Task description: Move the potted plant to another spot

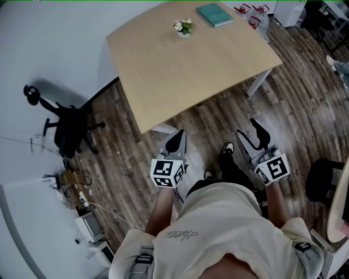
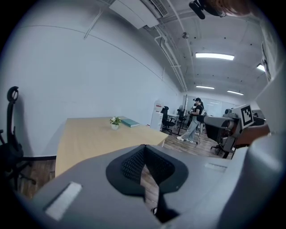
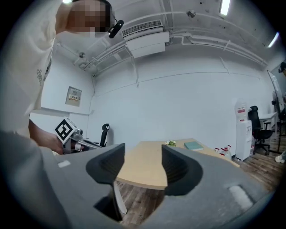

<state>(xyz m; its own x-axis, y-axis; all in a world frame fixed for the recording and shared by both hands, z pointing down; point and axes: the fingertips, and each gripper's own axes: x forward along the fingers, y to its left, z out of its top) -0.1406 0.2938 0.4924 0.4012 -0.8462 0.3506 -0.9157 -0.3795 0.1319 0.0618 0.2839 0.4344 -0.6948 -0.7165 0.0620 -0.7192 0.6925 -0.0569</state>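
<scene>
A small potted plant with white flowers stands near the far edge of a light wooden table. It also shows far off in the left gripper view and the right gripper view. Both grippers hang in front of the person, short of the table's near corner and well away from the plant. My left gripper has its dark pads pressed together with nothing between them. My right gripper stands open and empty, and the table shows through the gap.
A teal book lies behind the plant. Red-handled bottles stand on the floor past the table's far right corner. A black office chair is at the left by the wall, a dark stool at the right. Another person stands far off.
</scene>
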